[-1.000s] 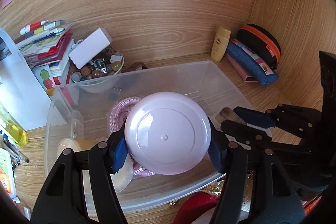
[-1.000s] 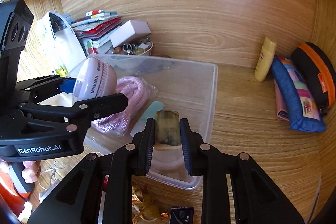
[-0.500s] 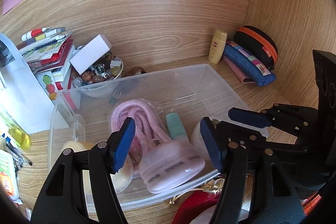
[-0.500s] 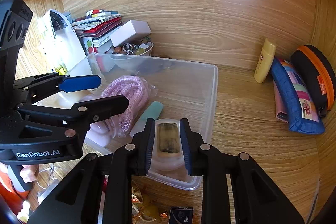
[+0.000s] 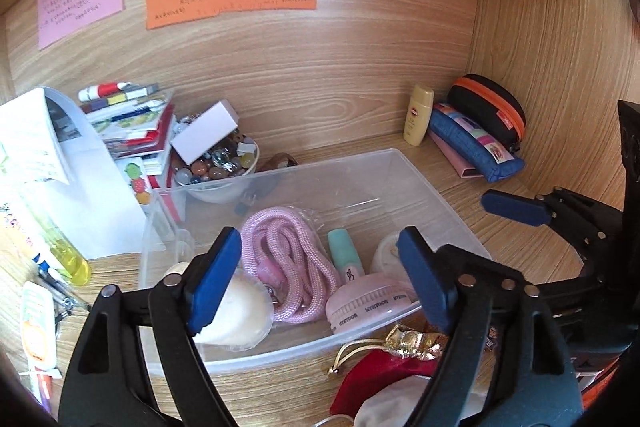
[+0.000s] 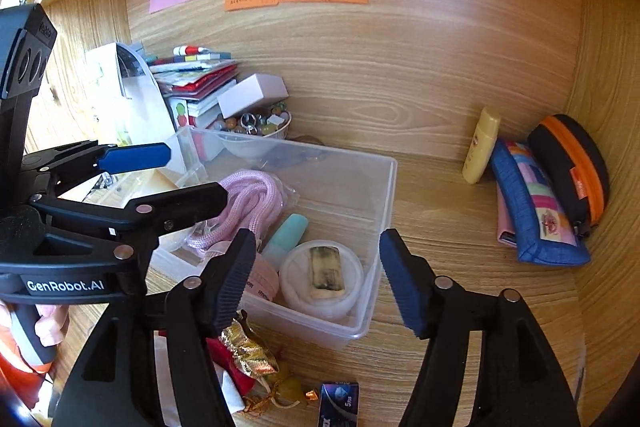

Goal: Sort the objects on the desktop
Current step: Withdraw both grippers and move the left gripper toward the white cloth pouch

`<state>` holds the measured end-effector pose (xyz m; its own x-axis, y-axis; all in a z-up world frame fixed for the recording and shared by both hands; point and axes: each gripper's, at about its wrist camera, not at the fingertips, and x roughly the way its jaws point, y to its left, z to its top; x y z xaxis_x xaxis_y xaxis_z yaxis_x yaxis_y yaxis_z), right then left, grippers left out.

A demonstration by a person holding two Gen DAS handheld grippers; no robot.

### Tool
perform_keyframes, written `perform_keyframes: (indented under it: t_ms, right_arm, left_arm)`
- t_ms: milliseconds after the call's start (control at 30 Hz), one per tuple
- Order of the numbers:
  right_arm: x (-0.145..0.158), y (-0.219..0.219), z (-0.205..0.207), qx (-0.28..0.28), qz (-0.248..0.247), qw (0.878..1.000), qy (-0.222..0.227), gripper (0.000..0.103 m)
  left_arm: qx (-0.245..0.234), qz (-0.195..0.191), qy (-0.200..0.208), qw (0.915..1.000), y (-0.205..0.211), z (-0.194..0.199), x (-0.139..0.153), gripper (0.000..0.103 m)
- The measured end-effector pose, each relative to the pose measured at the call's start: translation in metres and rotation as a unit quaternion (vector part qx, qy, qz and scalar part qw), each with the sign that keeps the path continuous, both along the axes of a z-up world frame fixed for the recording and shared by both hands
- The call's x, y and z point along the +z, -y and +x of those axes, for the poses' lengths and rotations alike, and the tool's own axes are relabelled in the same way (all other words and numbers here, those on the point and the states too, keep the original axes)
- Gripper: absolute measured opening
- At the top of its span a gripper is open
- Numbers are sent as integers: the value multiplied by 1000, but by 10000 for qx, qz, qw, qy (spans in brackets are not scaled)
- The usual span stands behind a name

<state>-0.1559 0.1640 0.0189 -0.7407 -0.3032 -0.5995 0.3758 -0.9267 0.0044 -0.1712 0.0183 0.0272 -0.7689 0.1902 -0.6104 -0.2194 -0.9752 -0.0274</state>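
A clear plastic bin (image 5: 360, 163) sits mid-desk. My left gripper (image 5: 318, 259) hovers over its near edge; its jaws are opening, with nothing between the pads. Below it a pink round jar (image 5: 368, 301) lies on its side in the bin, next to a pink rope (image 5: 280, 251) and a teal tube (image 5: 344, 255). My right gripper (image 6: 316, 247) is above the bin's (image 6: 384, 187) near right corner. Its jaws are also opening and hold nothing. Under it a worn yellowish block (image 6: 326, 271) rests on a white round container (image 6: 296, 283).
A bowl of beads (image 5: 218, 167), a white box and stacked books stand behind the bin at the left. A yellow bottle (image 5: 418, 115), a blue pencil case (image 5: 476, 143) and a black-orange case lie back right. Red and gold pouches (image 5: 380, 367) and a small blue box (image 6: 340, 405) lie in front.
The left gripper let go of the pink jar, which dropped into the bin. The right gripper released the yellowish block onto the white container. Both grippers opened wide and lifted back.
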Motion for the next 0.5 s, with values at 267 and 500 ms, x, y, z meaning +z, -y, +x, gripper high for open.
perform_keyframes:
  t_ms: [267,500]
  right_arm:
    - [7,-20,23,-258,-108,9995,-126,74]
    - [1,-37,36,-435,-80,9990,-59,74]
  left_arm:
    - [149,-71,-49,9999,17,31,2,93]
    - [273,-142,197,9993,35,61,-12,93]
